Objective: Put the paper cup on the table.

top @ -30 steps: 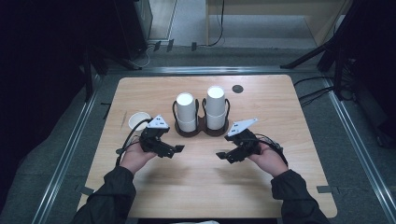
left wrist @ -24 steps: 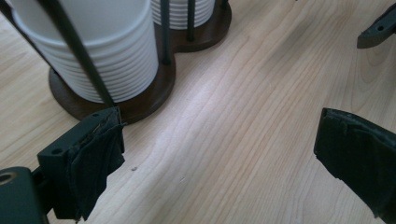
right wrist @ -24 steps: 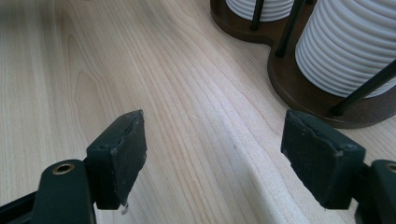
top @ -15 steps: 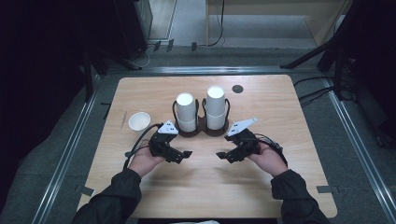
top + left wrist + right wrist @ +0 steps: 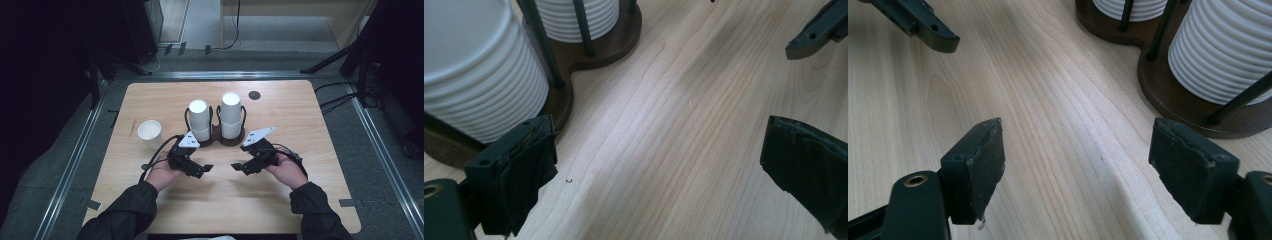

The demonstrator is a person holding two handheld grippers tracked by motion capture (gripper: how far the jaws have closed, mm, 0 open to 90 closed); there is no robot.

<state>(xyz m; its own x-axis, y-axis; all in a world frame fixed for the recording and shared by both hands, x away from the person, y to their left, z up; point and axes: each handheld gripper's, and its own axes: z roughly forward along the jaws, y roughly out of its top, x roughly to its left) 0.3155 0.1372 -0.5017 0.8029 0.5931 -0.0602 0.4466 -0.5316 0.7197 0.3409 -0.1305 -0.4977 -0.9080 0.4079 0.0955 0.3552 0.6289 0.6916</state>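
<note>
Two stacks of ribbed white paper cups (image 5: 198, 119) (image 5: 231, 115) stand in one dark wooden holder (image 5: 217, 139) with thin black rods, at the middle of the pale, straight-grained tabletop (image 5: 300, 125). One single cup (image 5: 149, 134) stands apart to its left. Just before the holder, the left claw (image 5: 204, 170) and the right claw (image 5: 239, 167) each gape wide over bare wood, gripping nothing.
</note>
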